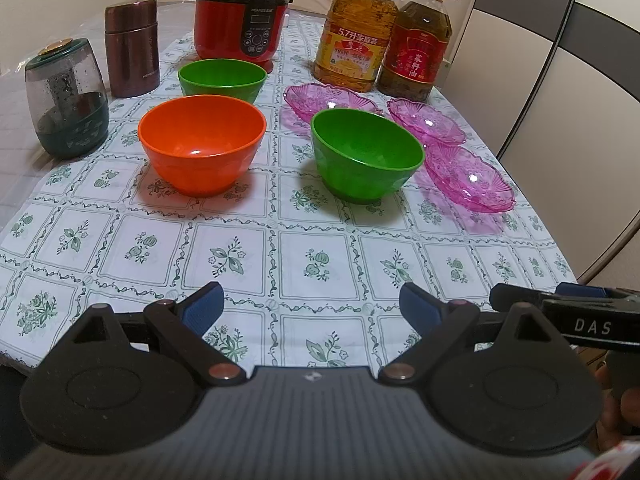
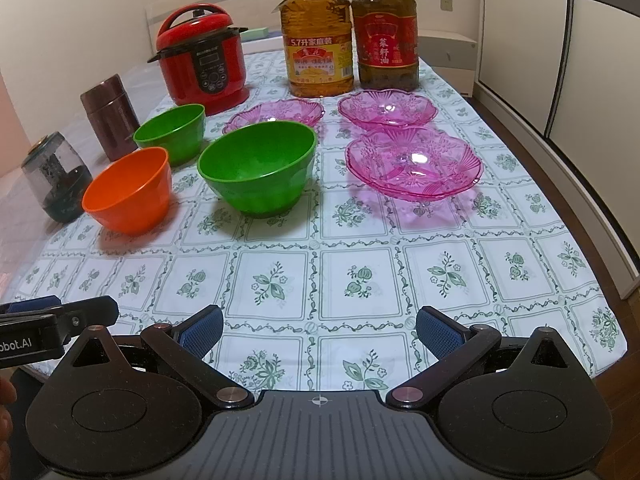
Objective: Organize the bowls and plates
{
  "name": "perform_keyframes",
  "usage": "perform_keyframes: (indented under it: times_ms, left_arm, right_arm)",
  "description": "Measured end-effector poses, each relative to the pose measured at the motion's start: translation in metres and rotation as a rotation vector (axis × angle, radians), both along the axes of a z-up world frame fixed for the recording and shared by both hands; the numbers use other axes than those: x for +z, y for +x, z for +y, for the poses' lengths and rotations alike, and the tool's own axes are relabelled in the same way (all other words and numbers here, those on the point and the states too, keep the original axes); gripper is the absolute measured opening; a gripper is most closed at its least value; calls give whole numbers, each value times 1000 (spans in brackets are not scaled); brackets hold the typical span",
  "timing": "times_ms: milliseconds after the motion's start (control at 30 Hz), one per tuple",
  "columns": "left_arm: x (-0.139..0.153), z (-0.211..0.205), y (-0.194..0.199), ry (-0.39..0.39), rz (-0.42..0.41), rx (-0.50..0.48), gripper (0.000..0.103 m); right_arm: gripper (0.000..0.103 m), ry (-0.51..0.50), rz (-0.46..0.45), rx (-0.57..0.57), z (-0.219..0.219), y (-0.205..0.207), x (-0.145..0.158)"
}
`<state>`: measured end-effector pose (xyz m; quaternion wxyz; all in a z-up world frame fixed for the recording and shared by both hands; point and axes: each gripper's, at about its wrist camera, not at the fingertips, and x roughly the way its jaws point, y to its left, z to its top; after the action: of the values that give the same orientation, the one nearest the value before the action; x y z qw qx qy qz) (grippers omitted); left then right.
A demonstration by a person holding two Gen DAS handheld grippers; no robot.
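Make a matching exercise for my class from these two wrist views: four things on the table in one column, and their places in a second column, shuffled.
Things
1. orange bowl
2. red cooker
3. nearest pink plate
4. brown flask

Places
A. at the back, left of the two oil bottles
B. right of the near green bowl
C. between the dark green jar and the red cooker
D. in front of the far green bowl

Pairs: 1-D, 2-A, 3-B, 4-C
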<state>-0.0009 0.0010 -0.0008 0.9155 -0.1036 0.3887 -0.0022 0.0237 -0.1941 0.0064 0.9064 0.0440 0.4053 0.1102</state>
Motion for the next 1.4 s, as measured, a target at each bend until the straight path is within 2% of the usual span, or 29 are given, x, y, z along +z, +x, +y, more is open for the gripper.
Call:
perform_keyframes:
  times_ms: [433, 800, 933, 1067, 1200, 1400]
  left_arm:
    - [4, 0, 3, -10, -6, -1, 93]
    - [27, 17, 28, -55, -56, -22, 93]
    - [40, 27, 52, -112, -56, -50, 93]
    - [58, 33, 86, -134, -62, -84, 93]
    - [76, 38, 124, -120, -82, -115, 93]
    - [90, 42, 200, -147, -49, -171, 93]
  right_arm:
    - [102, 2, 2, -2, 0, 1, 0]
    - [102, 48, -1, -26, -12, 21, 10]
    - [102, 93, 3, -47, -21, 39, 18]
    - [102, 115, -18, -57, -29, 63, 30]
    - [102, 169, -27, -65, -37, 94, 43]
    - [102, 259, -22, -71, -42, 152, 56]
